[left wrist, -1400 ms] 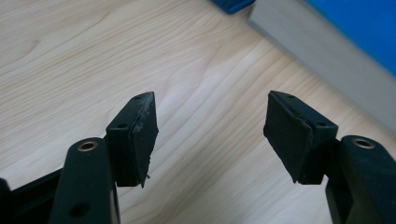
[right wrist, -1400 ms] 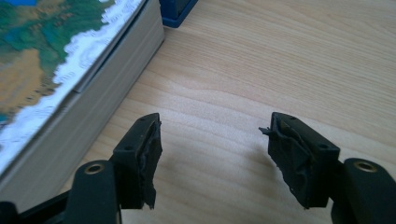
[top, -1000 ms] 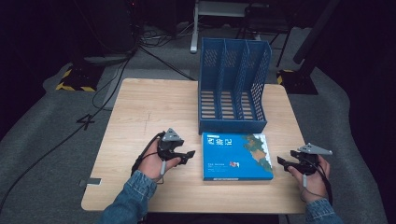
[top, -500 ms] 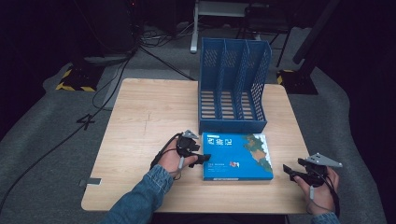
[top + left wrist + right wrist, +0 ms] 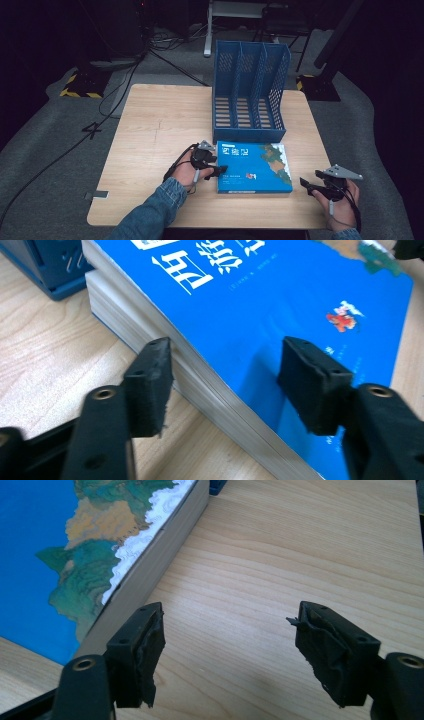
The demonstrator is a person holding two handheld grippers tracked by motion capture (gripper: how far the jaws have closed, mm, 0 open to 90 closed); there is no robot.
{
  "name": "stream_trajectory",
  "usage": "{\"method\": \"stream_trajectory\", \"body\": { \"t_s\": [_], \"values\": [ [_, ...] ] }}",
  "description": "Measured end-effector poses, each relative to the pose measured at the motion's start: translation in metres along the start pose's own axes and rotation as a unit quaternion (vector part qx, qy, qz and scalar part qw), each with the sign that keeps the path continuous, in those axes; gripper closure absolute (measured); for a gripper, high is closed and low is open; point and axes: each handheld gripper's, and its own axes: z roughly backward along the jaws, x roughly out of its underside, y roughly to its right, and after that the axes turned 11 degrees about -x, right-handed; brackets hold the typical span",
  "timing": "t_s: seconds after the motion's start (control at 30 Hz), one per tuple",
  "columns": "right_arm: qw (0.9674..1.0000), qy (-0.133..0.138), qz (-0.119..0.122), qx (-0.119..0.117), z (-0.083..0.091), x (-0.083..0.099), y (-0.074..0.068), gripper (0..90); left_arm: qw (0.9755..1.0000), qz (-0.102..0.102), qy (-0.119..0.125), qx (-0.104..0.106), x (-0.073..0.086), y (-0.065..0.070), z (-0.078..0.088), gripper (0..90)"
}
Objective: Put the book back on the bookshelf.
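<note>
You are working on the blue book (image 5: 254, 167), which is lying flat on the wooden table (image 5: 150, 130) just in front of the blue file rack (image 5: 250, 90). Your left gripper (image 5: 220, 171) is straddling the book's left edge, one jaw over the cover, the other beside the pages; the jaws have just been closing but are not yet pressing. Your right gripper (image 5: 306, 184) is hovering part-open and empty, right of the book.
</note>
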Motion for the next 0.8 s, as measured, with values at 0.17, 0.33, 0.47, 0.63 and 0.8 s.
{"method": "stream_trajectory", "body": {
  "t_s": [0.17,0.33,0.47,0.63,0.8],
  "values": [
    [0.9999,0.0,0.008,-0.01,-0.003,-0.004,-0.004,30.2,0.9996,0.007,-0.004,0.028,0.0,0.007,0.005,43.5],
    [0.9993,0.016,0.021,-0.025,-0.001,-0.01,-0.015,30.1,0.999,-0.007,-0.017,0.041,0.006,0.019,0.001,40.8],
    [0.9944,0.048,0.075,-0.056,0.002,-0.022,-0.041,25.1,0.9984,-0.012,-0.015,0.053,0.007,0.019,0.0,33.5],
    [0.9863,0.059,0.123,-0.093,-0.007,-0.03,-0.068,22.4,0.999,-0.032,-0.012,0.029,0.008,0.022,0.001,40.9],
    [0.9782,0.051,0.159,-0.124,-0.021,-0.034,-0.091,19.9,0.9988,-0.031,-0.019,0.033,0.005,0.026,-0.001,50.6]
  ]
}}
